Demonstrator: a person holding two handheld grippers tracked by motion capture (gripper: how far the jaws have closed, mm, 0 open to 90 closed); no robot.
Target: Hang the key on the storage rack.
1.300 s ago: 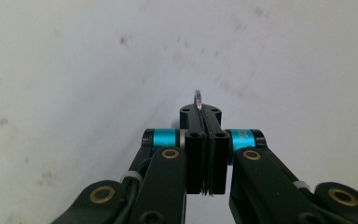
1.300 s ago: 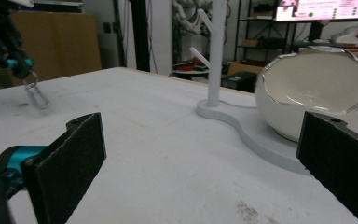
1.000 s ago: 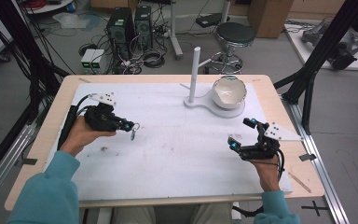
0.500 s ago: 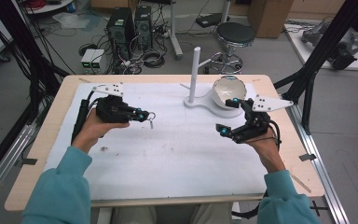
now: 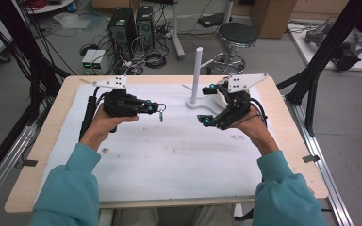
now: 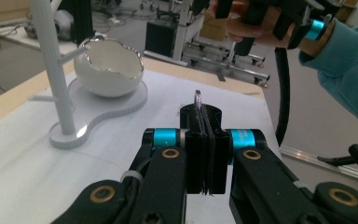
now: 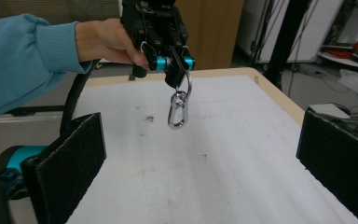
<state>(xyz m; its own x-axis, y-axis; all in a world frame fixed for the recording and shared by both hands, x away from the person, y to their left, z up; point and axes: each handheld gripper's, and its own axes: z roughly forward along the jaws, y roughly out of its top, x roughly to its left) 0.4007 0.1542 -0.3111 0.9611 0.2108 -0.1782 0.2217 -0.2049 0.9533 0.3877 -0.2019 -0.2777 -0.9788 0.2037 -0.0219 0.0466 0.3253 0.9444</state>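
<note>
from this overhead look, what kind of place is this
Probably a robotics lab or workshop: black computer towers and tangled cables on the grey floor, black metal frame struts, and a round black stool behind the table.

Bright polished metal glints on the carabiner (image 7: 177,111) dangling from its shiny ring (image 7: 186,84), pinched between the matt black plastic jaws of the left hand-held gripper (image 5: 156,108), with glossy blue metallic collars beside them. The right hand-held gripper (image 5: 206,104) shows rough, matt black pads (image 7: 70,161) on its jaws, and the counter (image 5: 52,141) looks like pale wood at the rim under a matt white, slightly smudged sheet (image 5: 169,155). The white stand (image 6: 56,84) looks smooth plastic, the bowl (image 6: 109,67) glossy white with a mirror-bright lining, and the sleeves (image 5: 66,188) soft teal cloth.
</note>
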